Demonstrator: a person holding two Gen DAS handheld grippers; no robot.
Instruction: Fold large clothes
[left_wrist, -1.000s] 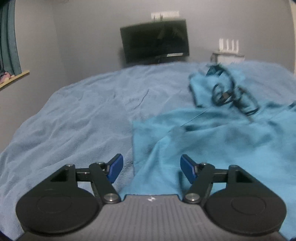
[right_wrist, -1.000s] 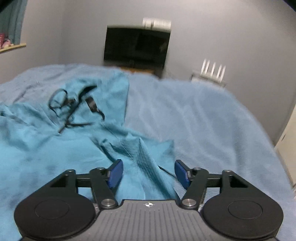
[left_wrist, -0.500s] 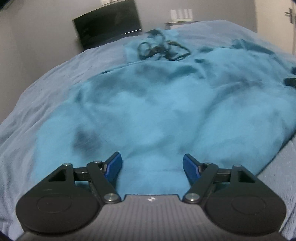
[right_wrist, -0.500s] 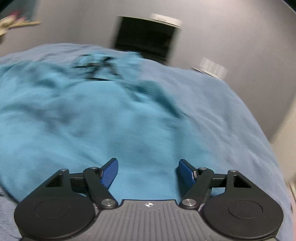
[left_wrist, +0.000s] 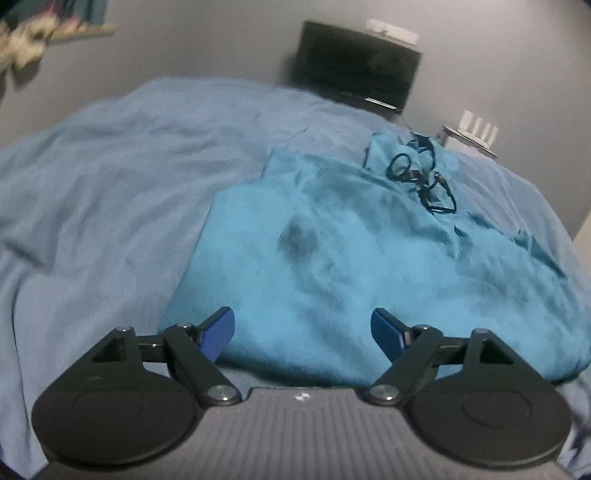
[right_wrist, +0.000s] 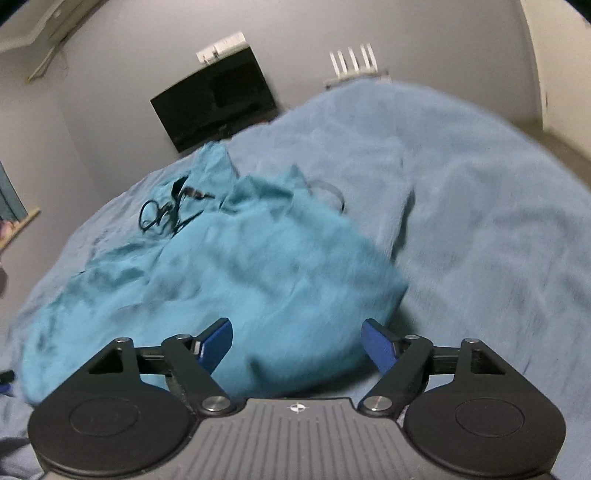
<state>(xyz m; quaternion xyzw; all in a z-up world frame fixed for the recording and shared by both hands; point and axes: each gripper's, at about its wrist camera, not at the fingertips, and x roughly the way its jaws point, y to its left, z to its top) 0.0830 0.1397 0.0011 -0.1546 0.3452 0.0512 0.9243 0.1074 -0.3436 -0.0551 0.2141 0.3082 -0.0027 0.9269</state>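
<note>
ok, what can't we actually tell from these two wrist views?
- Garment type: bunched and motion-blurred in both views; sleeves, hem and fold lines unreadable.
- Black cords: small and tangled; whether attached to the garment is unclear.
- Garment's near edge: hidden behind the open left gripper and open right gripper.
- Bed edges: cut off by the frame.

My left gripper (left_wrist: 303, 330) has black linkage arms, two round black discs at its base, silver pivot screws and blue finger pads (left_wrist: 218, 332). A ribbed grey body carries a small white mark. My right gripper (right_wrist: 296, 338) looks the same, its white mark a tiny crosshair.
</note>
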